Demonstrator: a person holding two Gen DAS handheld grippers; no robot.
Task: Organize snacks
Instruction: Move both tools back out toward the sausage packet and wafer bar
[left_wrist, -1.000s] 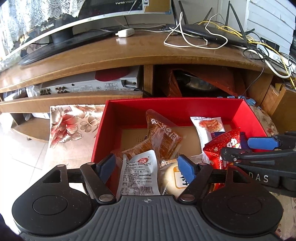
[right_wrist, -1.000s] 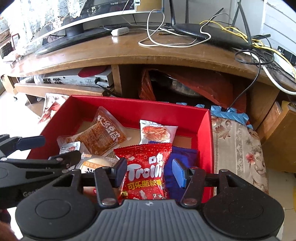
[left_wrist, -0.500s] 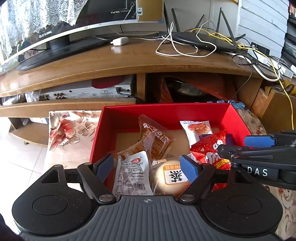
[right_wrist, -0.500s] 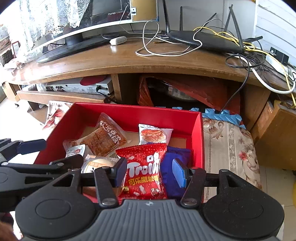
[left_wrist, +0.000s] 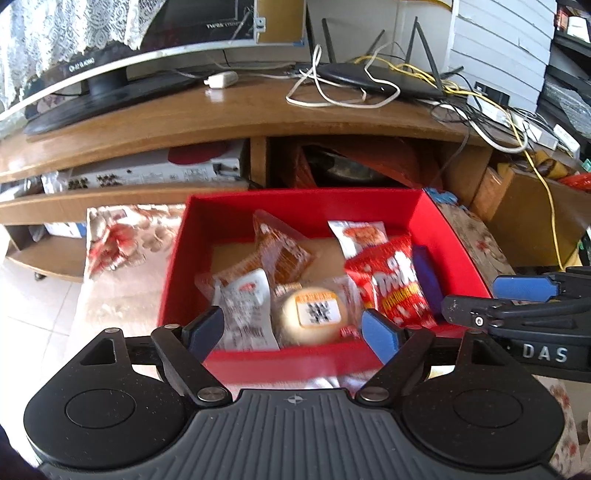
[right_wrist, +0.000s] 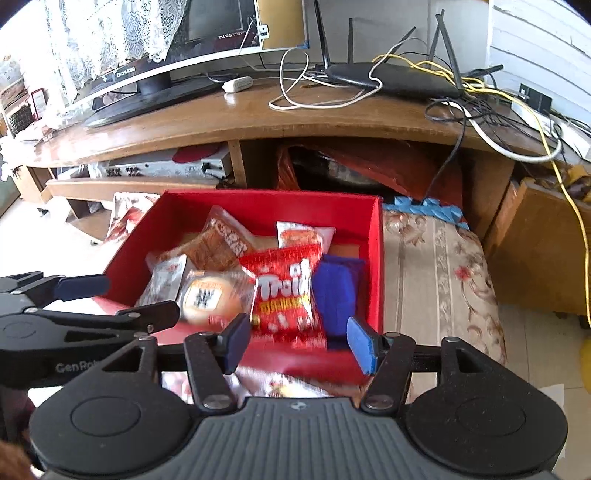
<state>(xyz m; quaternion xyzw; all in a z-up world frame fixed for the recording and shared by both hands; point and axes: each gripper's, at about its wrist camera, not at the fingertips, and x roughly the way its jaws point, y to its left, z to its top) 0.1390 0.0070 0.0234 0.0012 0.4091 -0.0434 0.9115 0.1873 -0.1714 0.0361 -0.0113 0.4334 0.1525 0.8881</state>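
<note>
- The red box (left_wrist: 458, 236) sits on a flowery cloth (right_wrist: 439, 258), in front of a wooden TV stand (left_wrist: 221, 118).
- All the snacks seen here lie inside the red box. No snack shows clearly on the cloth.
- The left tool (left_wrist: 293, 330) hangs over the near edge of the box. Its two blue pads are spread wide and hold nothing.
- The right tool (right_wrist: 297, 341) hangs over the near right corner of the box. Its pads are spread too, and nothing is between them.
- The round bun (left_wrist: 312, 314) in clear wrap lies at the front of the box. It looks soft and squashy, so pinch it gently across its middle.
- The white packet (left_wrist: 245, 306) lies just left of the bun and touches it. It looks thin, light and crinkly. Grab it by an edge.
- The red gummy bag (right_wrist: 284, 291) leans beside the bun. It looks puffy and slippery, so the flat sealed top is the best place to hold.
- The blue packet (right_wrist: 338, 291) sits between the red bag and the right wall of the box. It looks small and soft.
- The orange packets (left_wrist: 280, 254) and a small white and red packet (left_wrist: 360, 236) lie near the back. They look light and floppy, and might slide in a loose pinch.
- I think the sorting is almost done.
</note>
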